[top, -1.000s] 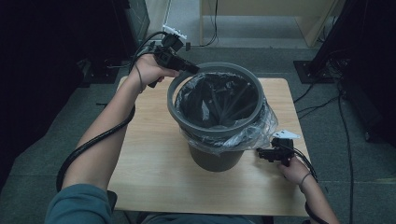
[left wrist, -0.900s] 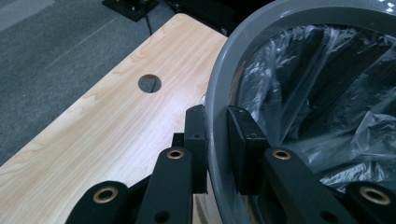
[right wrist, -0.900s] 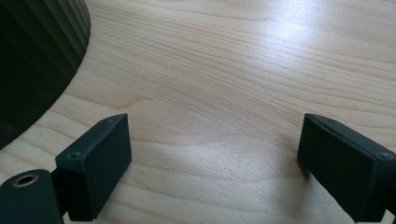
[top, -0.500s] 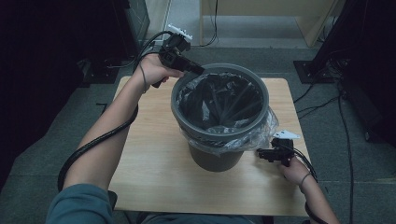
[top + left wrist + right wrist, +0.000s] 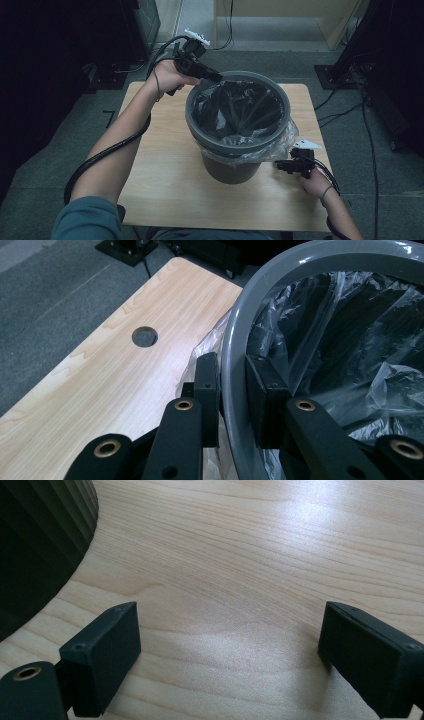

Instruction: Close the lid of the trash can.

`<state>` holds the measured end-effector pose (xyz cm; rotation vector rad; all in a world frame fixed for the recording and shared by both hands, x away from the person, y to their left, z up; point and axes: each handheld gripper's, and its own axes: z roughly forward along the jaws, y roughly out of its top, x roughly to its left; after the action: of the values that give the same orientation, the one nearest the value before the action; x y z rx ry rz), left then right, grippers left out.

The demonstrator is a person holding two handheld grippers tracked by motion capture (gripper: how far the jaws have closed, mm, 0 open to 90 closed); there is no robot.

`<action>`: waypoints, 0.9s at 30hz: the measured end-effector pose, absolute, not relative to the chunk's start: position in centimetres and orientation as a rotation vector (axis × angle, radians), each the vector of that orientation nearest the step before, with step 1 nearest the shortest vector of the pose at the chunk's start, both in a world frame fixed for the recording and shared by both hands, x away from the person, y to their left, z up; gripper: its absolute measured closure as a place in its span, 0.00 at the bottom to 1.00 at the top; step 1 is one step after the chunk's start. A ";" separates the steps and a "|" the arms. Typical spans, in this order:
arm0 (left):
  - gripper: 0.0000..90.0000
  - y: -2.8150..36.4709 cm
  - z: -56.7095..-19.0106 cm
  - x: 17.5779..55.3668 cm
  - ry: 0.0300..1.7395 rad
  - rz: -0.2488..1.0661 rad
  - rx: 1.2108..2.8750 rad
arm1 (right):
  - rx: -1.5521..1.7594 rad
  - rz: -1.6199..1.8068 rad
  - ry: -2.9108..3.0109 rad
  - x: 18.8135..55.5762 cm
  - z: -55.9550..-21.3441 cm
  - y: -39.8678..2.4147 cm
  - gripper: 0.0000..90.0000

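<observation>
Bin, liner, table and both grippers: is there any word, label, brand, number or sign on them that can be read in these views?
None can be read.
Grey bin: no print on its wall or rim.
Clear plastic liner: unprinted.
Wooden table: bare grain, and one round hole in the left gripper view.
Left claw, clamped on the bin's rim, and right claw, open: plain black, no markings.

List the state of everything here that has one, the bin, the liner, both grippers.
Grey bin: upright on the wooden table.
Clear plastic liner: inside the bin, edge folded out over the rim.
Left gripper: shut on the bin's rim, one jaw outside, one inside.
Right gripper: open, low over the table beside the bin, holding nothing.
</observation>
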<state>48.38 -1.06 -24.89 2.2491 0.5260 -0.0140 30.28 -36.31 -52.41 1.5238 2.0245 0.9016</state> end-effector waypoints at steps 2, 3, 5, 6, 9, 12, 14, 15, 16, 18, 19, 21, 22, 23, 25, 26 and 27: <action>0.85 -1.0 -25.0 48.4 0.532 -0.022 2.240 | 1.524 0.901 2.025 30.3 -52.4 -36.3 0.11; 0.84 -1.0 -25.0 48.4 0.533 -0.025 2.237 | 1.524 0.902 2.024 30.3 -52.4 -36.3 0.11; 0.84 -0.9 -25.2 48.5 0.536 -0.035 2.231 | 1.524 0.902 2.025 30.3 -52.4 -36.3 0.11; 0.84 -0.9 -25.2 48.5 0.535 -0.039 2.235 | 1.524 0.902 2.025 30.3 -52.4 -36.3 0.11; 0.83 -0.9 -25.2 48.5 0.535 -0.043 2.235 | 1.524 0.902 2.024 30.3 -52.4 -36.3 0.11; 0.82 -0.9 -25.2 48.5 0.538 -0.048 2.238 | 1.524 0.902 2.025 30.3 -52.4 -36.3 0.11; 0.81 -0.9 -25.2 48.6 0.545 -0.064 2.238 | 1.524 0.902 2.024 30.3 -52.4 -36.3 0.11; 0.80 -0.8 -25.3 48.6 0.541 -0.064 2.240 | 1.524 0.903 2.024 30.3 -52.4 -36.3 0.11; 0.77 -0.7 -25.3 48.6 0.542 -0.071 2.241 | 1.524 0.903 2.024 30.3 -52.4 -36.3 0.11; 0.75 -0.6 -25.4 48.6 0.546 -0.072 2.234 | 1.524 0.903 2.024 30.3 -52.4 -36.3 0.11; 0.74 -0.6 -25.3 48.6 0.543 -0.071 2.235 | 1.524 0.902 2.024 30.3 -52.4 -36.3 0.11; 0.72 -0.5 -25.4 48.5 0.538 -0.064 2.224 | 1.524 0.902 2.024 30.3 -52.4 -36.3 0.11; 0.70 -0.5 -25.4 48.5 0.536 -0.063 2.224 | 1.524 0.903 2.024 30.3 -52.4 -36.3 0.11; 0.69 -0.5 -25.4 48.5 0.536 -0.063 2.225 | 1.524 0.903 2.024 30.3 -52.4 -36.3 0.11; 0.67 -0.5 -25.4 48.5 0.532 -0.057 2.224 | 1.524 0.903 2.024 30.3 -52.4 -36.3 0.11; 0.67 -0.5 -25.4 48.5 0.531 -0.059 2.224 | 1.524 0.903 2.025 30.3 -52.4 -36.3 0.11; 0.67 -0.5 -25.4 48.5 0.531 -0.059 2.224 | 1.524 0.903 2.025 30.3 -52.4 -36.3 0.11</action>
<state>48.47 -0.45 -25.35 2.2242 0.5308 -0.0594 30.26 -36.30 -52.41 1.5239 2.0245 0.9029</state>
